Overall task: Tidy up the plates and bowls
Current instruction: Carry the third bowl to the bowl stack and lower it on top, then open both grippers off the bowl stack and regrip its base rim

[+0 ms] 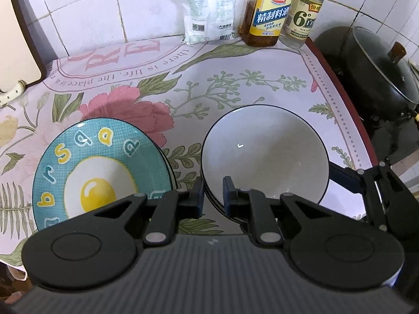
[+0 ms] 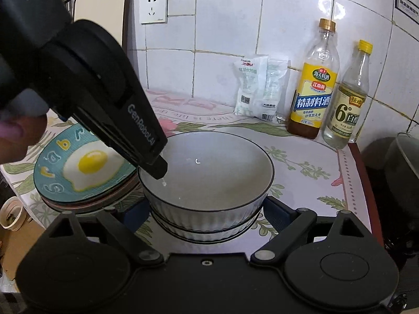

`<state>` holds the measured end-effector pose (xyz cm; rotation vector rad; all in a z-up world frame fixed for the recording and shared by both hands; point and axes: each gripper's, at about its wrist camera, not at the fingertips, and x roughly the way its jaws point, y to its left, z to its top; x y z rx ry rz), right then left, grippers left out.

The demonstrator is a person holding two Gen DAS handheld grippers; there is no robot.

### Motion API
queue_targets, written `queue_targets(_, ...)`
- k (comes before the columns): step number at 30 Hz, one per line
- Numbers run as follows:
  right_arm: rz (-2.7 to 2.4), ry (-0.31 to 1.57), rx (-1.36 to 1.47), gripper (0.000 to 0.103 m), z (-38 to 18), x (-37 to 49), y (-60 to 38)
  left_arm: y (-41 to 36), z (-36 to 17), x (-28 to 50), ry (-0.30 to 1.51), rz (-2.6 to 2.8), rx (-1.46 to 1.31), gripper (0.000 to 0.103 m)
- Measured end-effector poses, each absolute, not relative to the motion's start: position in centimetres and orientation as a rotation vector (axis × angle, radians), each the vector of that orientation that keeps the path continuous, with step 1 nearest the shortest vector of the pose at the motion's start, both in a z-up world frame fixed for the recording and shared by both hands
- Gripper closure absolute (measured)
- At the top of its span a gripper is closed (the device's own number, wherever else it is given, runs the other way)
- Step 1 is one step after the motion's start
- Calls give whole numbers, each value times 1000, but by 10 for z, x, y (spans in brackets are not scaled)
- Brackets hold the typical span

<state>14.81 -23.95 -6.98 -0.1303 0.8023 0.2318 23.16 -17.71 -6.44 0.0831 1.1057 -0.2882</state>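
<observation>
A stack of white ribbed bowls (image 1: 264, 157) (image 2: 207, 172) stands on the floral tablecloth. Left of it is a stack of plates topped by a teal plate with a fried-egg picture (image 1: 97, 170) (image 2: 83, 167). My left gripper (image 1: 213, 196) has its two fingers on either side of the top bowl's left rim, closed on it; in the right wrist view its fingers (image 2: 154, 167) reach down onto that rim. My right gripper (image 2: 207, 217) is wide open, its fingers on either side of the bowl stack near its base, apart from it.
A salt bag (image 1: 207, 7) (image 2: 259, 89), a cooking wine bottle (image 1: 269, 13) (image 2: 311, 91) and a vinegar bottle (image 1: 303, 13) (image 2: 345, 99) stand at the tiled back wall. A black lidded pot (image 1: 379, 70) sits right of the counter edge. A cutting board (image 1: 18, 39) leans at the left.
</observation>
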Motion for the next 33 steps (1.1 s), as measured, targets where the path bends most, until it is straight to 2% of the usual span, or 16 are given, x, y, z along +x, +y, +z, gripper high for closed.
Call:
queue_targets(10,197,755,-72,7,-57,119,-252,-171,-44,214,1031,-292,51,86)
queue_targets(22,172,615,1,7,-24,50,-263,-139,-9,148,854,-367,-9,82)
queue_targets(27,166,579,-14,6,-24,28,-261,-132,-8,120,766,-365,4,81)
queue_targets(33,170,518,14,6,-38,14,-259,-122,-26,106,760,-389,-96,77)
